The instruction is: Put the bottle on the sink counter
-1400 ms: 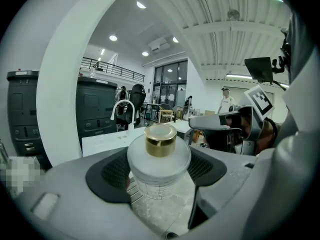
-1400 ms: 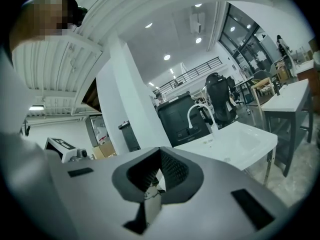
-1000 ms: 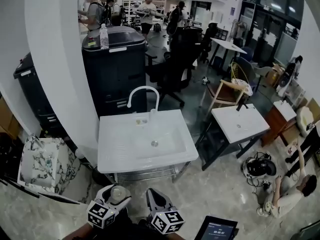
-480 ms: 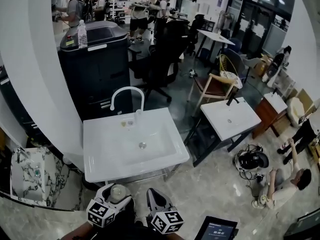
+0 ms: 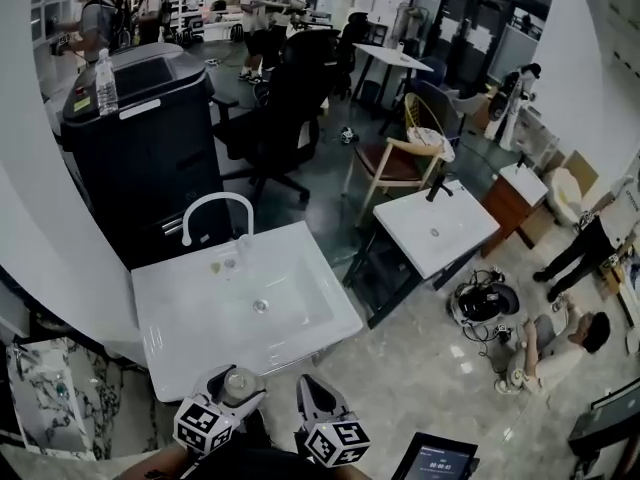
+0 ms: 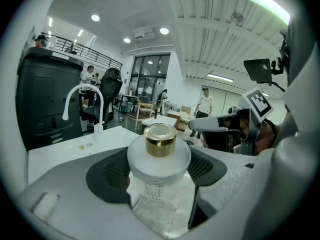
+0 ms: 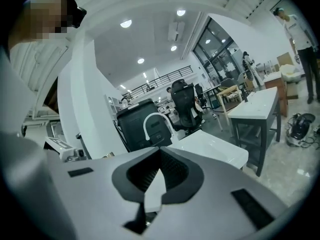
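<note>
While the jaws of the left gripper (image 6: 159, 176) clamp the bottle (image 6: 159, 156) round its frosted body, gold cap up, those of the right gripper (image 7: 158, 180) sit closed on nothing. From the bottle, the sink (image 5: 180, 353) lies at 12 o'clock, apart.

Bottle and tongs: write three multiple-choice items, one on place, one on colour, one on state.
1. The bottle is
A) on the sink counter
B) between the left tongs
C) on the floor

2. Its cap is
A) gold
B) red
C) black

3. The right tongs are
A) wide open
B) shut on a cloth
C) shut, empty

Answers:
1. B, the left gripper view shows it clamped there.
2. A, the cap shines gold.
3. C, they meet with nothing between.
</note>
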Demonstrator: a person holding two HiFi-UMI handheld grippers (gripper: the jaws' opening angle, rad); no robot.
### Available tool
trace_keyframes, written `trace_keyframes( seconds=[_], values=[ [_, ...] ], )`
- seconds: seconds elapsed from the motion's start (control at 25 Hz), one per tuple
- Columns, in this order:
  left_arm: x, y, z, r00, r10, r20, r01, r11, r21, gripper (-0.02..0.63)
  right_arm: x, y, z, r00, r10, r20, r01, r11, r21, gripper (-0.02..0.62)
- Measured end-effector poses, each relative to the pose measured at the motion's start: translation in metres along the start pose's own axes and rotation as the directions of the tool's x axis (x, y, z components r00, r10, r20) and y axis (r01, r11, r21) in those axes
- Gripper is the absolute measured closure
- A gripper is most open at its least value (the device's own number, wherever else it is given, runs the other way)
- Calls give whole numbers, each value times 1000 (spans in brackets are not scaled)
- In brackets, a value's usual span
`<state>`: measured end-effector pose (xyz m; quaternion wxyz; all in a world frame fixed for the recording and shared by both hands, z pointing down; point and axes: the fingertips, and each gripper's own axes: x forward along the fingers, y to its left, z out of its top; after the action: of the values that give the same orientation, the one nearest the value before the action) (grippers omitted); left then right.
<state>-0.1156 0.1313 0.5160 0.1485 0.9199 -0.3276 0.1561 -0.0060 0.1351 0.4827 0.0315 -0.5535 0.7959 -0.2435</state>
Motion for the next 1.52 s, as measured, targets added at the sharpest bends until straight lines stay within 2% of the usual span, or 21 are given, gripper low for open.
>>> trace_keyframes(
  seconds=[0.32, 0.56, 0.76, 1.0, 1.24, 1.52],
  values=[
    [42, 25, 20, 992, -123, 1, 123, 992, 29, 268, 30, -23, 17, 993, -112, 22, 112, 994, 3, 600],
    [62, 44, 25, 988, -154, -9, 154, 988, 28, 268, 46, -37, 23, 987, -158, 27, 157, 987, 18, 600],
    [82, 46, 30, 987, -161, -20, 162, 986, 29, 268, 57, -52, 26, 988, -155, 19, 154, 988, 32, 600],
    [115, 49, 38, 994, -105, -35, 106, 994, 24, 268, 77, -84, 37, 995, -99, 2, 99, 994, 50, 600],
    [155, 49, 63, 1000, 0, -29, 0, 1000, -6, 268, 98, -126, 63, 1000, 3, -24, -2, 999, 54, 600],
    [206, 43, 94, 994, 110, 1, -110, 993, -43, 268, 115, -174, 94, 994, 98, -49, -95, 994, 53, 600]
  ],
)
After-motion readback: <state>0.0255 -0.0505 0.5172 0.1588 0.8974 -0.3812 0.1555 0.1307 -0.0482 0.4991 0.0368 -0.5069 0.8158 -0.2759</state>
